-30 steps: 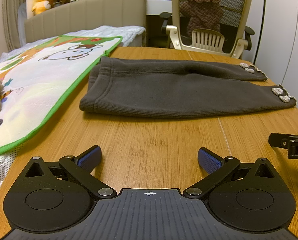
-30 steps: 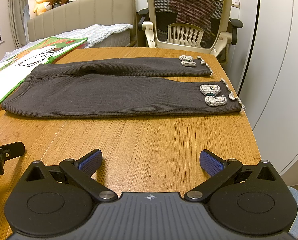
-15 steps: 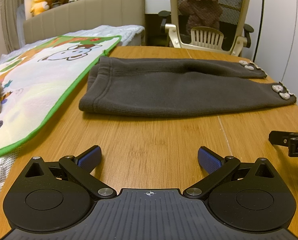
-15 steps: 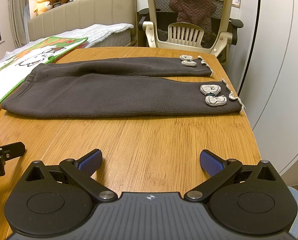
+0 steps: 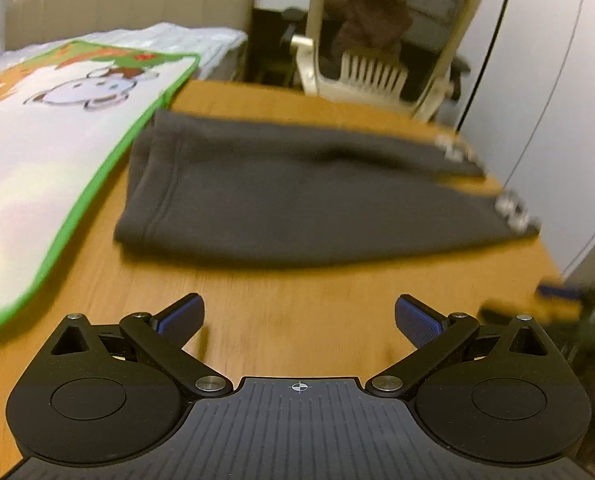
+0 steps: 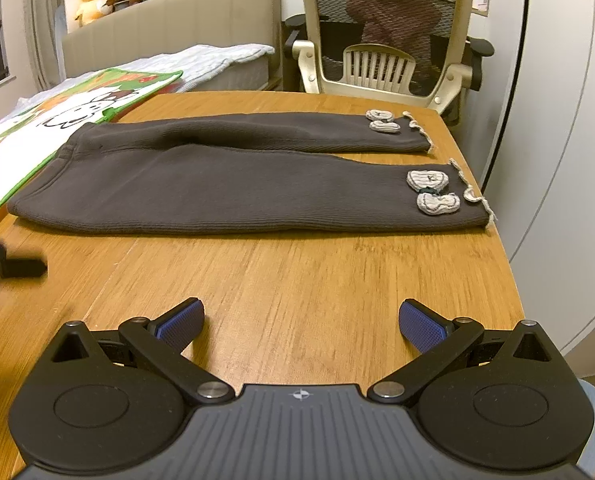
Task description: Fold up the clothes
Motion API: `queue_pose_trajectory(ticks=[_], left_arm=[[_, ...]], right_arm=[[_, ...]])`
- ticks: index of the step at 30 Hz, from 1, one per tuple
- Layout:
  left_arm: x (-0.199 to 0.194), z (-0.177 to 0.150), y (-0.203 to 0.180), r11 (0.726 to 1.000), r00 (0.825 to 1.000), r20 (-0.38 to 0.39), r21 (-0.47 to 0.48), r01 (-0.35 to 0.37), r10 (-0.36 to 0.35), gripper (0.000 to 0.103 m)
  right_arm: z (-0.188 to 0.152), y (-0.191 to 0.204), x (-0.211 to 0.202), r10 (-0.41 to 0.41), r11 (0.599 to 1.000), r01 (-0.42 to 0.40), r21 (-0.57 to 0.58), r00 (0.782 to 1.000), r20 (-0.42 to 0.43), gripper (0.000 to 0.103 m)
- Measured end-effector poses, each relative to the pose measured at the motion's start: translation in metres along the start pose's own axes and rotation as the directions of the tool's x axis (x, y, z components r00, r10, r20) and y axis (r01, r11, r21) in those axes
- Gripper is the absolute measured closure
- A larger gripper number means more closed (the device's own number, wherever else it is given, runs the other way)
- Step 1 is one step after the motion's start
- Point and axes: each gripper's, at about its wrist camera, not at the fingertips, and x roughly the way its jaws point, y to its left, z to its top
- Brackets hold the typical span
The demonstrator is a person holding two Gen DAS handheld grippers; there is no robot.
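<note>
Dark grey trousers (image 6: 225, 184) lie flat across the wooden table (image 6: 297, 280), waistband to the left, two legs running right with small grey patches (image 6: 433, 192) near the cuffs. The left wrist view shows the same trousers (image 5: 297, 208), blurred by motion. My left gripper (image 5: 297, 318) is open and empty above the table, a short way in front of the waistband end. My right gripper (image 6: 299, 320) is open and empty, in front of the trouser legs. The left gripper's tip (image 6: 9, 266) shows at the left edge of the right wrist view.
A green-edged cartoon blanket (image 5: 57, 128) lies left of the table, over a bed (image 6: 201, 60). A mesh office chair (image 6: 385, 40) stands behind the table. A white wall or cabinet (image 6: 557, 160) runs close along the table's right edge.
The left gripper has lifted and moved forward toward the trousers, and its view is now blurred. The right gripper has barely moved. Both stay open.
</note>
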Motion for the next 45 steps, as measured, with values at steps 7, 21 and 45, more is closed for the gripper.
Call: queue_pose_trajectory(ticks=[7,21,45], left_arm=[[0.040,0.040,0.000,0.997,0.997,0.012,0.045,-0.070,0.070,0.000],[0.056,0.026,0.011,0.996,0.999,-0.038,0.087,-0.004,0.008,0.000],[0.114,0.130,0.094,0.967,0.990,-0.138,-0.249,-0.058,0.024,0.000]], right_arm=[[0.000,0.003,-0.002,0.118,0.991,-0.117,-0.058,0.993,0.007,0.000],[0.096,-0.028,0.025,0.226,0.972,-0.234,0.012,0.951,0.210,0.000],[0.069,-0.046,0.069,0.320,0.946,-0.320,-0.046,0.947,0.008,0.000]])
